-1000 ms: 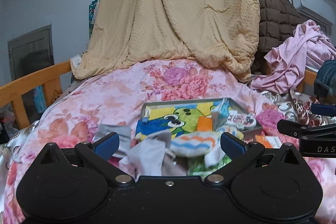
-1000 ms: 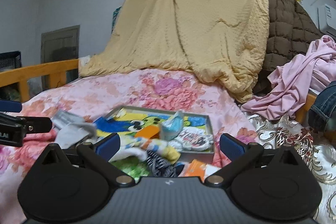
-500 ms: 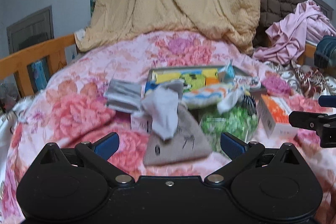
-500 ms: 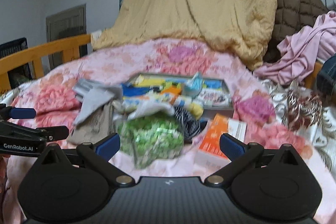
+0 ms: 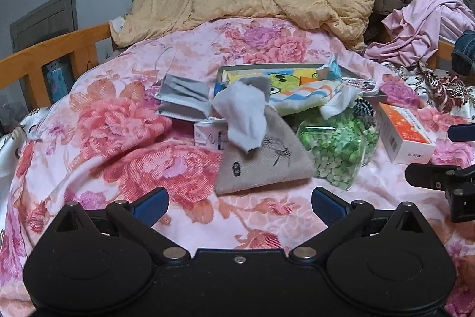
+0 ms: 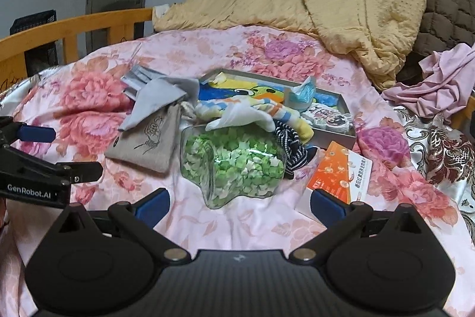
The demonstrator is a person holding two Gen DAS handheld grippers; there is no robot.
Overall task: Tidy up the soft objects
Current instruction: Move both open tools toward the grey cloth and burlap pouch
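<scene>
Evidently little of the sorting had been done: the soft things lay in a loose heap on the floral quilt [image 5: 124,138], spilling from the front edge of a shallow grey tray [image 6: 341,135] whose bottom showed a bright cartoon print. Both tools hung short of the pile with nothing in them, the left gripper [image 5: 239,205] and the right gripper [image 6: 239,205] each with its blue-padded fingers spread wide. Nearest the left one lay a beige drawstring pouch [image 5: 261,162], coarse-woven like linen and printed with a dark line drawing, flat and roughly trapezoid. A limp white cloth [image 5: 243,118] was draped over its upper end, touching it. Behind these sat a pleated grey face mask [image 5: 182,100], and a striped towel [image 5: 305,97] in orange, blue and white slumped across the tray's rim. Directly before the right gripper stood a clear, glossy star-shaped container [image 6: 234,165] full of small green and white pieces, hard rather than soft, with a dark striped fabric [image 6: 291,150] tucked against its right side. An orange and white carton [image 6: 341,177] lay just beside that. Judging by the disorder, nearly everything remained to be sorted or folded.
</scene>
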